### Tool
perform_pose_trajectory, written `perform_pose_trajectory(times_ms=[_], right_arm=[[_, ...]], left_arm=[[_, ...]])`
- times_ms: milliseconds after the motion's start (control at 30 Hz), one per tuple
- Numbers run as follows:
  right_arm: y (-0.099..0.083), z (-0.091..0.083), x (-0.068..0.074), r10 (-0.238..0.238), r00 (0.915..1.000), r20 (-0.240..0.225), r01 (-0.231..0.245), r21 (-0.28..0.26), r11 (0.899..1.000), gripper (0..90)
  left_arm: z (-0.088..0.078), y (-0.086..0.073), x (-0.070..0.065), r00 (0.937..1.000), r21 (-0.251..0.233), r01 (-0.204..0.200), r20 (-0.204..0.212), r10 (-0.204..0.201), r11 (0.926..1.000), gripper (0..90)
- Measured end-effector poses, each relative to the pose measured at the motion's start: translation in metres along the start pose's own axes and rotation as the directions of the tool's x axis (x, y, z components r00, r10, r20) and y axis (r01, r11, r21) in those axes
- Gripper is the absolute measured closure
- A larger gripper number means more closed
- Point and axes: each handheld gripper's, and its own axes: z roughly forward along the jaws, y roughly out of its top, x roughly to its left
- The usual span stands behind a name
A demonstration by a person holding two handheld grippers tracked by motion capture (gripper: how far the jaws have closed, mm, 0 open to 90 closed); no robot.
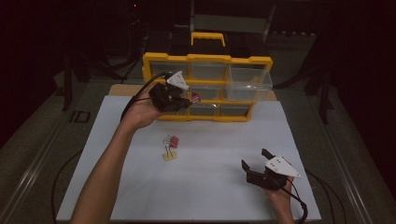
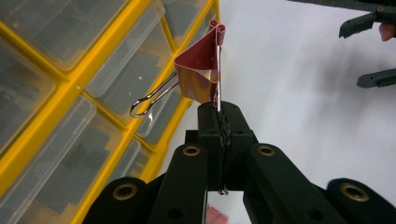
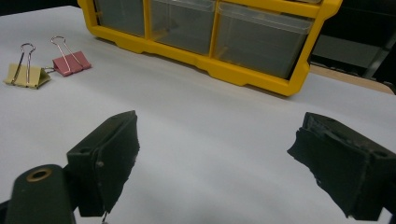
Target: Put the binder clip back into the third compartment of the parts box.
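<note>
Left tool [image 2: 219, 116] clamped on a red binder clip's [image 2: 201, 70] wire handle, raised just before the yellow drawer organizer [image 1: 205, 60]; right tool [image 3: 215, 158] wide apart over bare white bench [image 1: 224, 186], near right.

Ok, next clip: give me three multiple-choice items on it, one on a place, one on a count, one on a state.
1. Where is the red binder clip held by the left gripper?
A. lying on the white sheet
B. in the air in front of the yellow drawer organizer
C. inside the pulled-out drawer

2. How many binder clips lie on the white sheet?
A. two
B. three
C. none

3. How do the jaws of the right gripper stand?
A. shut on a clip
B. shut on nothing
C. wide open, nothing between them

Key: 1 B, the clip hangs from the shut jaws beside the drawers; 2 A, a pink clip and a yellow clip lie together; 3 C, bare sheet shows between the pads.
</note>
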Motion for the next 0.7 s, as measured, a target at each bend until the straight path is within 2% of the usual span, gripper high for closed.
perform_pose_trajectory(times_ms=[567,700], right_arm=[[0.0,0.0,-0.001,-0.002,1.0,-0.001,0.002,-0.001,1.0,12.4],[0.0,0.0,-0.001,0.0,1.0,0.0,0.0,-0.002,1.0,12.5]], left_arm=[[-0.006,0.017,0.003,1.0,-0.038,-0.001,-0.009,0.0,0.9993,89.5],[-0.006,0.019,0.003,0.9999,-0.034,0.0,-0.012,0.0,0.9994,89.5]])
